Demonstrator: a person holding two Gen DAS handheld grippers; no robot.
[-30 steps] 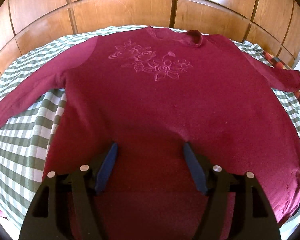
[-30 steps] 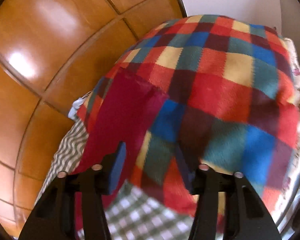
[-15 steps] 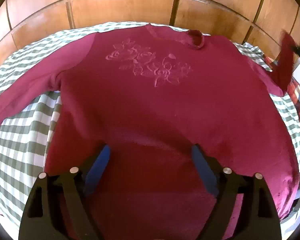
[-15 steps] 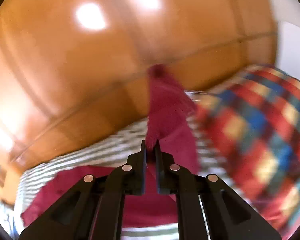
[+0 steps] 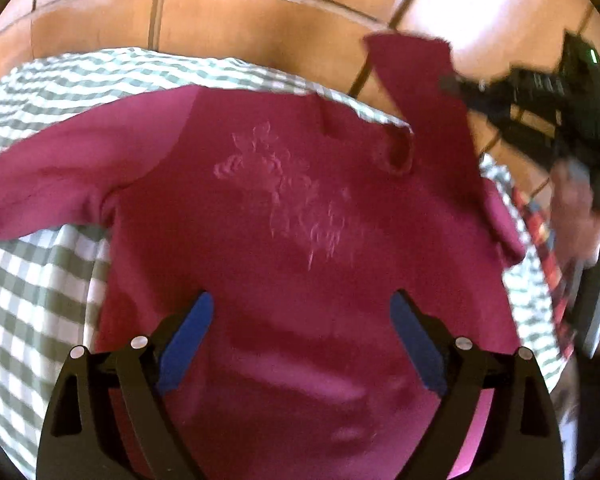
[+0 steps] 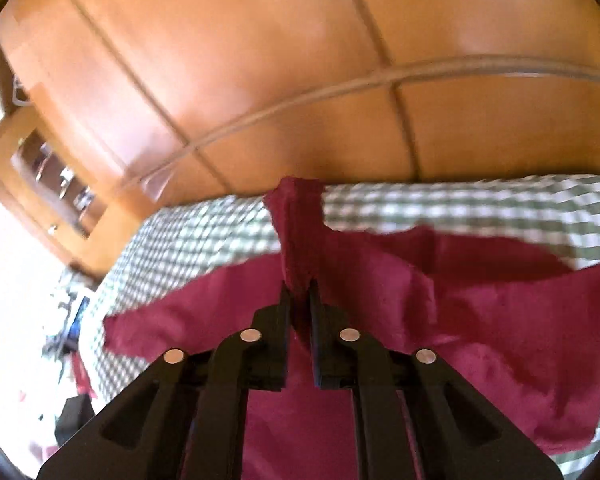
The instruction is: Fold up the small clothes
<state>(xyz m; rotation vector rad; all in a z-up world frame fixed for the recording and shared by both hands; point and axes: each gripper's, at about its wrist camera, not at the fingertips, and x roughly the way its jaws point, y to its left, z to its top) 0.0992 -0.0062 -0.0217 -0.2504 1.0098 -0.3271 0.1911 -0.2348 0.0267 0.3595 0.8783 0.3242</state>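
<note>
The left gripper is spread wide, holding nothing, low over the bottom part of the dark red long-sleeved sweater with the raised flower pattern. The sweater lies flat on the green and white checked cloth, neck end farthest away. Farther off, the right gripper is pinching the sweater's right sleeve and holds it up in the air. The sleeve probably needs to go sideways across the chest, so the right gripper is the closer helper.
</note>
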